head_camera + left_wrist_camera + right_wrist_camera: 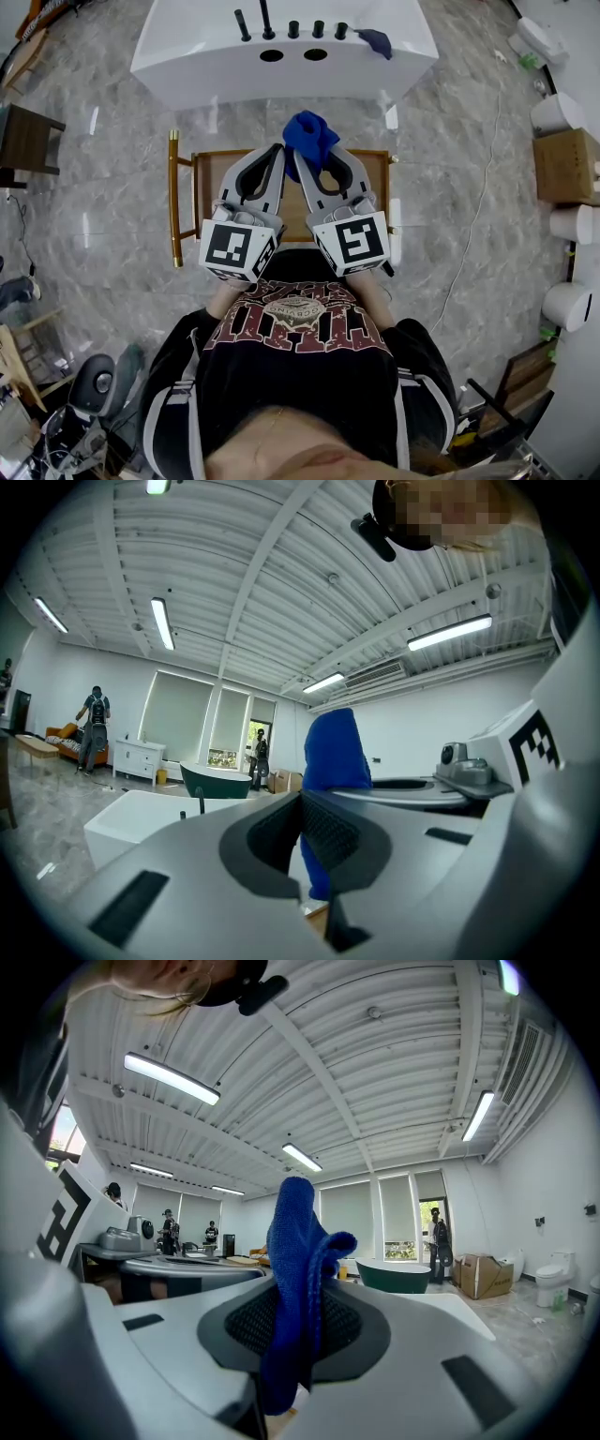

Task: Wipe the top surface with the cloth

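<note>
The cloth (298,1269) is blue and pinched in the right gripper (295,1335), whose jaws are closed tight on its lower part. The rest stands free above them in a folded bunch. Its long axis runs up along the jaw line, with the loose end pointing forward, away from the person. That hold probably leaves enough free fabric to press flat.

The left gripper (302,803) sits just beside it with jaws together and nothing between them; the cloth shows just past its tips. It looks ready to steady things rather than wipe.

From the head view, both grippers hover over a small wooden table (211,183), likely the surface to be wiped; no contact yet. Beyond it stands a white bathtub (197,56).
</note>
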Demonstrator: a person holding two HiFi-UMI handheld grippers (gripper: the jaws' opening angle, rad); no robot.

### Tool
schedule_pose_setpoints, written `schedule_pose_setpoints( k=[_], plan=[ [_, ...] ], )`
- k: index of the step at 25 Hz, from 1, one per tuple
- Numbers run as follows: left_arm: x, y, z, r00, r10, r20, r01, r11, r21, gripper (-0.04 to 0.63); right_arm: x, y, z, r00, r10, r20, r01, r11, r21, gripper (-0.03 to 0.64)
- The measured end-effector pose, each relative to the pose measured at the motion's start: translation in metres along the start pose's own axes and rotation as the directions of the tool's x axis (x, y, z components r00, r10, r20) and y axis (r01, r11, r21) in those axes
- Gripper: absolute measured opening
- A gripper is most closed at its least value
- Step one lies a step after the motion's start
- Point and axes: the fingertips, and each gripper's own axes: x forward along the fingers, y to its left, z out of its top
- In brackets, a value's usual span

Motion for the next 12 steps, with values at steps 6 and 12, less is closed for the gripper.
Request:
schedule_pose_setpoints(
  k=[6, 12],
  plan=[
    [0.0018, -0.0017, -0.0012, 1.000, -0.003, -0.006, 0.003, 1.000, 0.017, 0.047, 0.0018, 0.0017, -0.0018, 1.000, 0.005, -0.005, -0.005, 1.000, -0.004, 0.085],
    [0.0047, -0.0030, -0.0014, 1.000, -0.008, -0.008, 0.008, 1.000, 0.020, 0.047, 0.0025, 0.0001, -0.0035, 1.000, 0.007, -0.015, -0.007, 1.000, -0.009, 0.086]
  ],
)
